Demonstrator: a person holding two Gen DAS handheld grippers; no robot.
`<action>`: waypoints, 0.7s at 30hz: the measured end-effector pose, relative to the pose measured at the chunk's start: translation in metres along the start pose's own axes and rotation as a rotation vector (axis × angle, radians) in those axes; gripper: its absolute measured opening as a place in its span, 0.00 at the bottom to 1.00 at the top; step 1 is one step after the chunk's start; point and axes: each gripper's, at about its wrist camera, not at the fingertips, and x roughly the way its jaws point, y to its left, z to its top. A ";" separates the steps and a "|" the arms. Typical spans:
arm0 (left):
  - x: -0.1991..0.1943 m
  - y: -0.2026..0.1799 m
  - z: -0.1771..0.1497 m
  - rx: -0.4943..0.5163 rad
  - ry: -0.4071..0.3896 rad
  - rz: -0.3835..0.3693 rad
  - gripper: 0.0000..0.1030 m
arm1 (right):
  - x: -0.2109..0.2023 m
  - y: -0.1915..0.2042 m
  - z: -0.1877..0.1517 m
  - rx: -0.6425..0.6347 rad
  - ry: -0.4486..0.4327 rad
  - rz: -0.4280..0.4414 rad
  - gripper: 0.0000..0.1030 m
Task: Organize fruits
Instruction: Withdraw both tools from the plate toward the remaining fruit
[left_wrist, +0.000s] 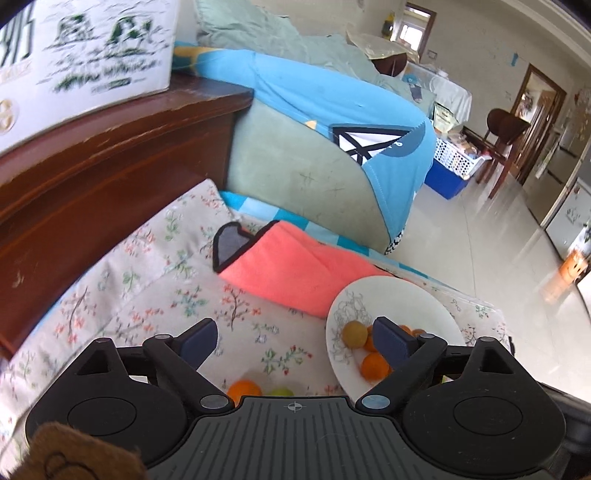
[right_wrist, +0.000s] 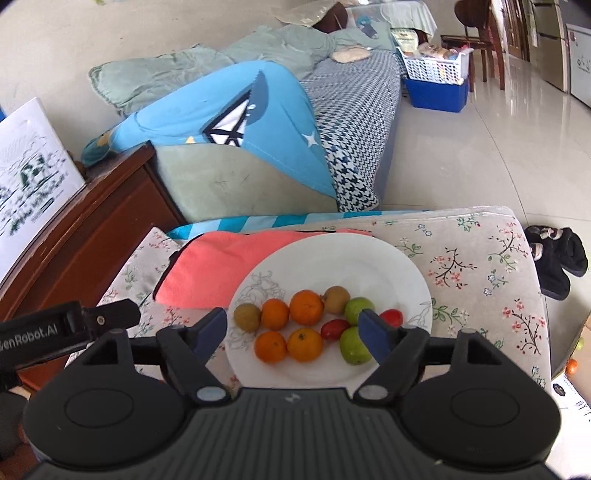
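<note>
Both tongs released, jaws wide, nothing between them.

Right tongs (right_wrist: 293, 330) hang over the near rim of the white plate (right_wrist: 332, 254). Plate sits on a floral-cloth cushion (right_wrist: 472, 266), toward its right end, far rim overlapping a folded coral towel (right_wrist: 214, 266).

On the plate, fruit lies in two rough rows whose long axis runs left to right across the plate. Far row: brown-yellow fruit (right_wrist: 247, 316), orange (right_wrist: 275, 314), larger orange (right_wrist: 307, 307), second brown fruit (right_wrist: 337, 300), green fruit (right_wrist: 359, 310), red tomato (right_wrist: 392, 317) partly behind the right finger. Near row: orange (right_wrist: 270, 347), orange (right_wrist: 304, 344) with its stem dimple facing up, red tomato (right_wrist: 334, 329), green fruit (right_wrist: 354, 345). Neighbours touch or nearly touch. The rounder fruit show no clear pointing direction.

Left tongs (left_wrist: 295, 341) hover above the cushion, left of the plate (left_wrist: 399, 295). Their right finger (left_wrist: 391, 341) overlaps the plate's left rim in view. Two fruits lie off the plate on the cloth, just beside each other near the cushion's front edge: an orange (left_wrist: 243, 389) and a green fruit (left_wrist: 280, 391), both partly hidden by the tongs' body.

A dark wooden cabinet (left_wrist: 92, 177) stands to the cushion's left, with a white printed box (left_wrist: 85, 55) on top.
</note>
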 end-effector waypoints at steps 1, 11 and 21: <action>-0.003 0.002 -0.002 -0.006 0.000 0.002 0.92 | -0.004 0.003 -0.003 -0.017 -0.010 0.002 0.79; -0.013 0.030 -0.015 -0.021 0.039 0.040 0.94 | -0.010 0.015 -0.034 -0.052 0.035 0.027 0.85; -0.022 0.059 -0.014 -0.040 0.020 0.062 0.96 | -0.006 0.023 -0.052 -0.066 0.084 0.076 0.85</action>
